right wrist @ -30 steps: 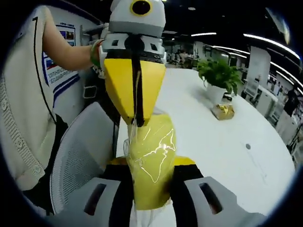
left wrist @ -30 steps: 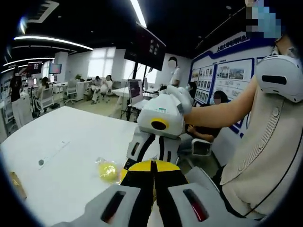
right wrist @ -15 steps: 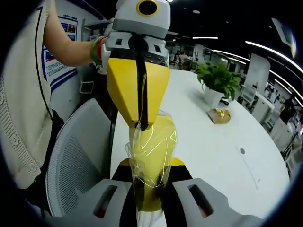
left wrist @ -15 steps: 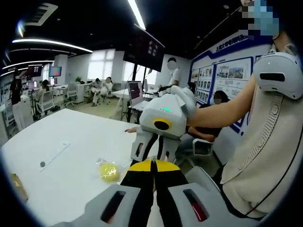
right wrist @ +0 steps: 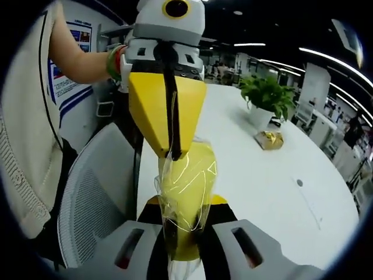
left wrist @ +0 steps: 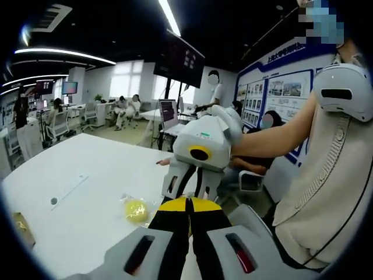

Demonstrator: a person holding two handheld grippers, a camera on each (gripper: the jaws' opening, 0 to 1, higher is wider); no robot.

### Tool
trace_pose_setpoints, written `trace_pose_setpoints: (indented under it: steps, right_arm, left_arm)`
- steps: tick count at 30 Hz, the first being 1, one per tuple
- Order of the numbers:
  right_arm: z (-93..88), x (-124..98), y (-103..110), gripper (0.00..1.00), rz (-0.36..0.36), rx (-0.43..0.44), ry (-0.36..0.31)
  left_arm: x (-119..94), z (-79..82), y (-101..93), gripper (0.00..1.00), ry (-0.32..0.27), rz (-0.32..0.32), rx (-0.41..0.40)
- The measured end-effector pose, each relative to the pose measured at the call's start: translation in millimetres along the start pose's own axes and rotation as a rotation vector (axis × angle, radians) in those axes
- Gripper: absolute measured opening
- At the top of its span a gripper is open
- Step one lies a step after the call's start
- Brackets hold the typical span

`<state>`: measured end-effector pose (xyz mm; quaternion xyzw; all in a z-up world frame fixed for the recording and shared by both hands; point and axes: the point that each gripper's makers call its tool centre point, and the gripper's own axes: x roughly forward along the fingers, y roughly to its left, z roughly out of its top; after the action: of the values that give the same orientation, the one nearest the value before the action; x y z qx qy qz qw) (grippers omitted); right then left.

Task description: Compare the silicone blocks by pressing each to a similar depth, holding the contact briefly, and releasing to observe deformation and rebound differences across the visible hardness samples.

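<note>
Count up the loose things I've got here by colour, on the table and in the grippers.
Yellow: 2, the wrapped yellow block held between both grippers, and the yellow ball in clear wrap on the table.
Gold: 1, the gold packet.
Green: 1, the potted plant.
Total: 4.

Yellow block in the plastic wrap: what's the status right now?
Right tool shut on the wrapped yellow block. Left tool shut, pinching the wrap's top. Second yellow block on the white table.

The right gripper [right wrist: 185, 233] squeezes a yellow block in a clear bag [right wrist: 185, 192]. The left gripper [right wrist: 173, 153] pinches the bag's top. A potted plant [right wrist: 265, 99] stands on the white table [right wrist: 256, 175].
</note>
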<state>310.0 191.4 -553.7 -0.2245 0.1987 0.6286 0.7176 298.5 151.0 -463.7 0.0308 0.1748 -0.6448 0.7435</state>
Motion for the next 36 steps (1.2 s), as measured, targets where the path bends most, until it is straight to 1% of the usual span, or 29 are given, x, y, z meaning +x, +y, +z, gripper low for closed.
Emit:
trace_pose_setpoints:
  steps: [5, 6, 8, 11, 17, 18, 19, 20, 21, 23, 24, 25, 26, 32, 34, 36]
  right_arm:
    - [2.3, 0.5, -1.9, 0.07, -0.006, -0.009, -0.008]
    - [2.4, 0.6, -1.3, 0.07, -0.001, 0.003, -0.008]
    - [2.0, 1.1, -1.5, 0.07, -0.007, -0.012, -0.006]
    - [1.6, 1.9, -1.7, 0.08, -0.008, 0.0, -0.007]
    - [2.0, 2.1, -4.5, 0.09, -0.031, -0.009, -0.011]
    - [2.6, 1.8, -5.5, 0.1, -0.039, -0.016, -0.016]
    - [3.4, 1.5, -6.7, 0.1, -0.047, -0.032, -0.024]
    - [4.7, 1.4, -8.0, 0.11, -0.051, -0.065, -0.036]
    - [3.6, 0.6, -8.5, 0.11, -0.057, -0.071, -0.039]
    - [3.0, 0.7, -11.2, 0.12, -0.069, -0.089, -0.045]
    - [2.3, 0.8, -11.2, 0.13, -0.07, -0.088, -0.045]
    - [1.2, 1.1, -9.2, 0.13, -0.057, -0.062, -0.044]
    - [1.1, 1.0, -9.0, 0.13, -0.055, -0.057, -0.043]
    - [1.4, -1.3, -8.6, 0.16, -0.063, -0.064, -0.058]
    - [1.1, -1.5, -9.3, 0.18, -0.063, -0.059, -0.058]
    - [0.6, -1.7, -6.8, 0.19, -0.045, -0.036, -0.056]
  left_arm:
    - [-1.5, 0.4, 1.2, 0.0, -0.005, 0.003, -0.001]
    - [-1.9, 0.5, 0.9, 0.0, -0.005, 0.003, 0.0]
    - [-1.9, -0.2, 0.8, 0.0, -0.003, 0.003, 0.001]
    - [-1.9, -0.8, 1.4, 0.0, -0.003, 0.006, 0.006]
    - [-2.5, -1.2, 2.6, 0.0, 0.0, 0.016, -0.001]
    - [-2.7, -0.7, 4.2, 0.0, -0.003, 0.027, -0.01]
    - [-2.6, -0.6, 3.2, 0.0, -0.003, 0.02, -0.022]
    - [-2.5, -0.4, 3.0, 0.0, -0.004, 0.02, -0.025]
    - [-2.3, 0.0, 3.8, 0.0, -0.006, 0.026, -0.026]
    - [-1.4, -0.5, 5.5, 0.0, -0.002, 0.034, -0.053]
    - [-0.5, -0.7, 6.1, 0.0, 0.0, 0.034, -0.055]
    - [0.1, -1.4, 5.9, 0.0, 0.004, 0.032, -0.061]
    - [0.4, -1.6, 5.7, 0.0, 0.006, 0.031, -0.062]
    - [1.2, -0.3, 5.2, 0.0, 0.007, 0.028, -0.054]
    - [1.4, 0.0, 5.3, 0.0, 0.006, 0.027, -0.057]
    - [1.5, 0.3, 4.6, 0.0, 0.003, 0.023, -0.064]
